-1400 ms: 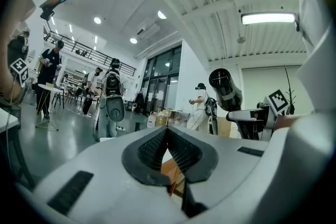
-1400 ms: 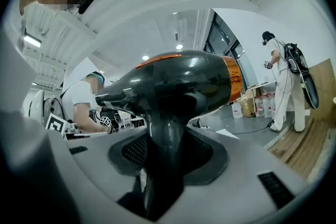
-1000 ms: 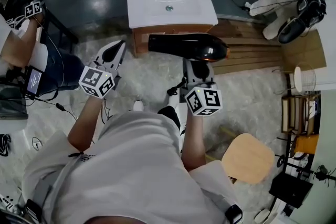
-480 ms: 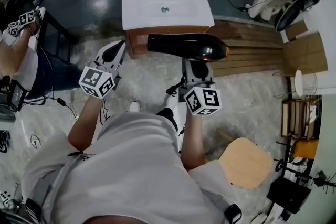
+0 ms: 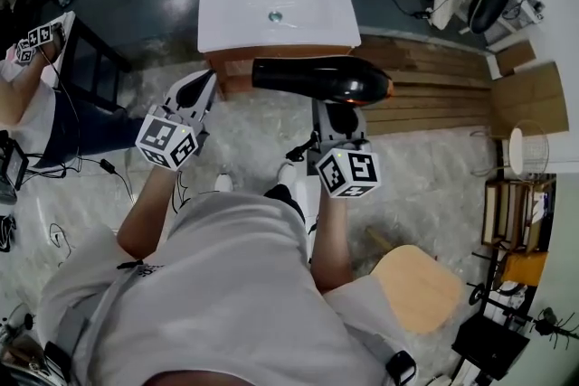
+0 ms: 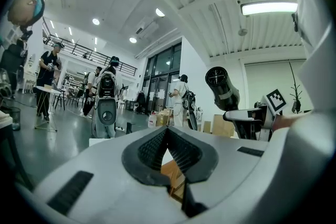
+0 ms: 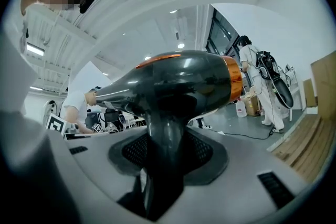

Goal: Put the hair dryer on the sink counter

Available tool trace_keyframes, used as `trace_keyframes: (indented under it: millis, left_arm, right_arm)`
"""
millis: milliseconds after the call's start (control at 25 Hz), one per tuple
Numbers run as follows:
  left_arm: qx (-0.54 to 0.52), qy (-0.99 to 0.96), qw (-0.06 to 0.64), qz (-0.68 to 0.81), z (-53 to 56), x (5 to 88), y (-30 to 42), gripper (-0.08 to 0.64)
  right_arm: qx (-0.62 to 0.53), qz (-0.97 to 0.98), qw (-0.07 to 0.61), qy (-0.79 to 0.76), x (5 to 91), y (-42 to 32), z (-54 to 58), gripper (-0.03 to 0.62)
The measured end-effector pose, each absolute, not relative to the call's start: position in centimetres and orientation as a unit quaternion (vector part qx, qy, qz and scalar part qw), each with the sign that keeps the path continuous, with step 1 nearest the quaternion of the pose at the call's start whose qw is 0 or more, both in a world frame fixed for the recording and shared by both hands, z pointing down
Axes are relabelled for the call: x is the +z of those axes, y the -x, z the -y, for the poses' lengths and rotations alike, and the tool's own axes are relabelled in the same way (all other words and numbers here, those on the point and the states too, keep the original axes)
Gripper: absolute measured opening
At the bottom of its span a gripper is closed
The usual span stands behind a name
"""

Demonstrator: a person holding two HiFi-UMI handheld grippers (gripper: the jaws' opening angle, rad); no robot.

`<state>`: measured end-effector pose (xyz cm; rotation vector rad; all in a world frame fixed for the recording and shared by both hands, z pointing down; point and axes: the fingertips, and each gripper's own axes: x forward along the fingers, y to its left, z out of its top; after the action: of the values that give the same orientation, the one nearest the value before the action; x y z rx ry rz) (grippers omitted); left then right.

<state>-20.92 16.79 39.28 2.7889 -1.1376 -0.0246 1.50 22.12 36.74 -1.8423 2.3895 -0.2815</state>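
Hair dryer [image 5: 321, 79] was clamped by its handle in the right gripper [image 5: 340, 117]; the left gripper [image 5: 201, 87] alongside was closed, empty.

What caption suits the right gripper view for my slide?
Right gripper holds the black hair dryer by its handle, barrel lying crosswise above the jaws.

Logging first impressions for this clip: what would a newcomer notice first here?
The black hair dryer with its orange band, held by its handle in the right gripper, hangs in the air in front of the white sink counter. The left gripper beside it is shut and empty.
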Motion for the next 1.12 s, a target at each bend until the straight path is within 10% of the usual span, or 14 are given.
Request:
trace_keyframes:
  millis: [1120]
  left_arm:
    - [0.013,-0.911,0.053,0.410,-13.8,38.7,5.9,0.002]
  right_arm:
    - [-0.111,-0.823,0.060,0.554,37.7,-14.9,-17.1,0.169]
